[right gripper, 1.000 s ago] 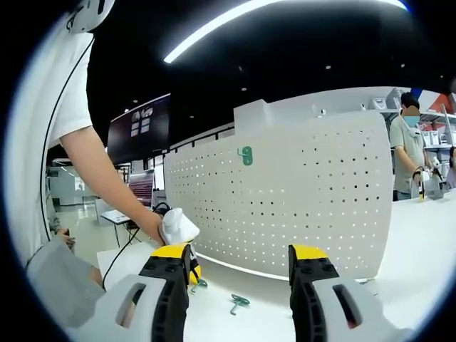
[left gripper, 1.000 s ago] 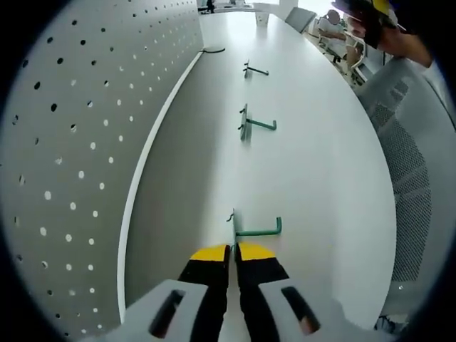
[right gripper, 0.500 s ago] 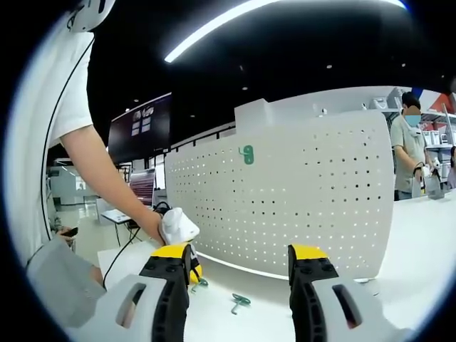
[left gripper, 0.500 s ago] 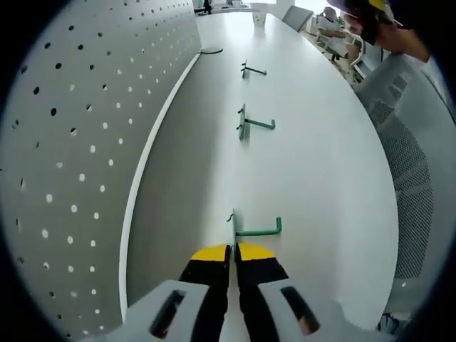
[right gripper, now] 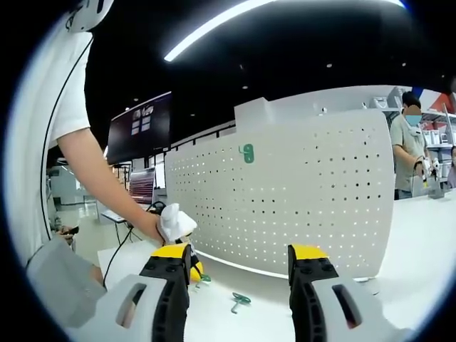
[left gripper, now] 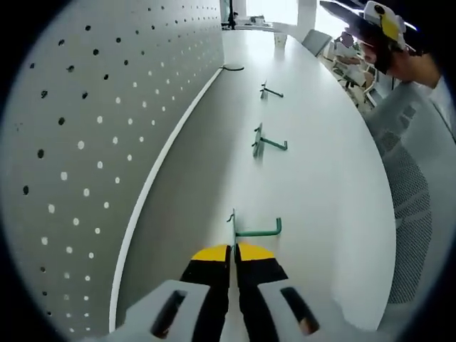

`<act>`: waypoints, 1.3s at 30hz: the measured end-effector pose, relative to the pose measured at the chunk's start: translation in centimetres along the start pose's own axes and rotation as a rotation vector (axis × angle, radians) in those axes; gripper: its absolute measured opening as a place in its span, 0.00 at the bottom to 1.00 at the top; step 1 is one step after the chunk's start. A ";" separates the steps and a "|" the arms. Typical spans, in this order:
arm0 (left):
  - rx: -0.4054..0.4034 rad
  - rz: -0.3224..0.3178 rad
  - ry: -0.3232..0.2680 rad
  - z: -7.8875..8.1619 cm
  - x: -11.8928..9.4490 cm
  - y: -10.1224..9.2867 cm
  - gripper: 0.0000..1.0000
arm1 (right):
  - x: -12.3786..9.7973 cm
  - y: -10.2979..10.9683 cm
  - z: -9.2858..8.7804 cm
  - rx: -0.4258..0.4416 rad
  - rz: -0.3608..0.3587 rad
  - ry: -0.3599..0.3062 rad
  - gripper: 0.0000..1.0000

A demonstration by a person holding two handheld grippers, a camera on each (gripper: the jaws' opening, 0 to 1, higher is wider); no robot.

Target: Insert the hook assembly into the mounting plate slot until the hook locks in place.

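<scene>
A white pegboard mounting plate stands upright along the table's left side. Three green hooks lie in a row on the white table: the nearest hook just ahead of my left gripper, a middle hook and a far hook. My left gripper is shut, with nothing between its tips. In the right gripper view the pegboard faces me with one green hook hung near its top. A green hook lies on the table below my open right gripper.
A person's gloved hand holds the other gripper at the left of the right gripper view. A mesh chair stands by the table's right edge. Another person stands beyond the pegboard. A dark ring lies far along the board.
The left gripper view has swung slightly, so the far hooks sit lower and further right. The gloved hand in the right gripper view dipped a little. No hook has moved.
</scene>
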State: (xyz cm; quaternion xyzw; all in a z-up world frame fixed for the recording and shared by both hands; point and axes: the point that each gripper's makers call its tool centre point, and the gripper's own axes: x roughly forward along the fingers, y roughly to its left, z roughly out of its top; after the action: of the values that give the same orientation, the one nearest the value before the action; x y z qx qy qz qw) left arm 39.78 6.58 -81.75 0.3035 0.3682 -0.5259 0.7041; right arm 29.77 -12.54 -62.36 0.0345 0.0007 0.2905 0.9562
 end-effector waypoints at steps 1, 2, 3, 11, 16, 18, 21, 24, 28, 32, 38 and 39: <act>-0.014 0.000 -0.007 0.1 -0.1 0.0 0.02 | 0.0 0.0 0.0 0.001 0.000 0.001 0.53; -0.027 0.009 -0.014 0.1 -0.3 0.2 0.02 | 0.0 0.0 -0.1 0.002 0.001 0.002 0.53; -0.030 0.018 -0.027 0.3 -0.4 0.3 0.02 | 0.0 0.0 -0.1 0.002 0.002 0.002 0.53; -0.100 0.061 -0.136 1.8 -1.6 0.4 0.02 | 0.0 0.1 0.0 0.006 0.005 0.000 0.53; -0.132 0.074 -0.159 2.2 -2.1 0.3 0.02 | 0.0 0.1 0.1 0.014 0.003 -0.002 0.53; -0.144 0.080 -0.173 2.5 -2.4 0.4 0.02 | -0.1 -0.2 0.0 0.027 -0.003 -0.002 0.53; -0.154 0.088 -0.190 2.8 -2.8 0.2 0.02 | -0.1 -0.3 0.0 0.033 -0.004 -0.004 0.52; -0.157 0.095 -0.202 2.9 -3.0 0.1 0.02 | -0.1 -0.2 0.0 0.031 -0.003 -0.004 0.51; -0.147 0.107 -0.227 3.4 -3.5 -0.2 0.02 | -0.2 -0.2 0.2 0.033 -0.002 -0.010 0.51; -0.155 0.123 -0.265 4.1 -4.0 -0.3 0.02 | -0.2 -0.2 0.3 0.033 -0.001 -0.013 0.51; -0.189 0.154 -0.363 5.8 -5.2 -0.4 0.02 | -0.2 -0.2 0.6 0.028 -0.002 -0.022 0.52; -0.196 0.159 -0.386 6.1 -5.3 -0.3 0.02 | -0.2 -0.2 0.6 0.027 -0.003 -0.023 0.52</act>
State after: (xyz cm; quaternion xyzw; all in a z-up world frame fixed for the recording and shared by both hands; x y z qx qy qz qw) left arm 39.76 4.26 -73.93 0.1552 0.2509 -0.4789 0.8268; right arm 29.72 -12.89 -61.83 0.0509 -0.0060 0.2889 0.9560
